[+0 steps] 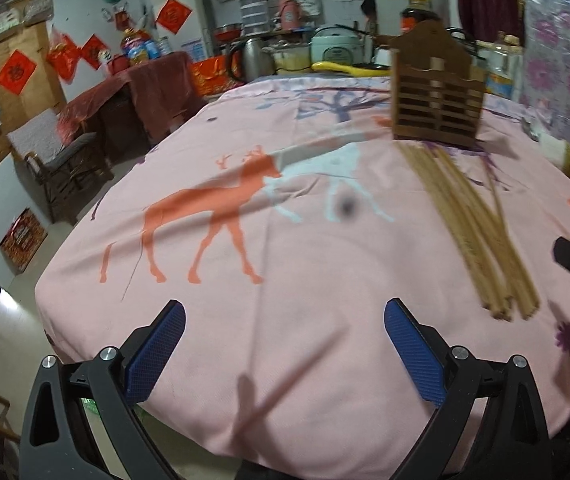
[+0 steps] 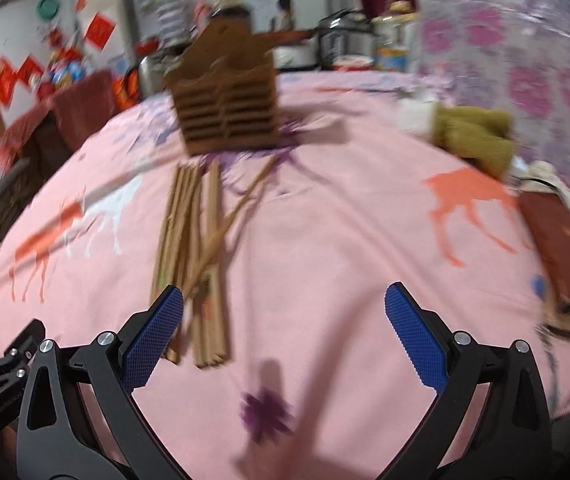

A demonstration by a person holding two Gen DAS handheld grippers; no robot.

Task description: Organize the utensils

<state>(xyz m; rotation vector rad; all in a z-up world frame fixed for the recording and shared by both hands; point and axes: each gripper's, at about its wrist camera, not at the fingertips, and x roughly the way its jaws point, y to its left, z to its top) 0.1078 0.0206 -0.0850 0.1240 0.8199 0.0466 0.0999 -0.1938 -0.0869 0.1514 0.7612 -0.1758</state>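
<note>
While hovering over pink deer-print tablecloth (image 1: 285, 320), both jaws wide, empty. Tan bamboo chopsticks bundle (image 2: 193, 264) loose before brown slatted wooden holder (image 2: 229, 108).

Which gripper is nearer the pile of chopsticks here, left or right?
Right. The right gripper has its left finger beside the chopsticks' near ends; the left gripper sits off to their left, apart from them.
</note>
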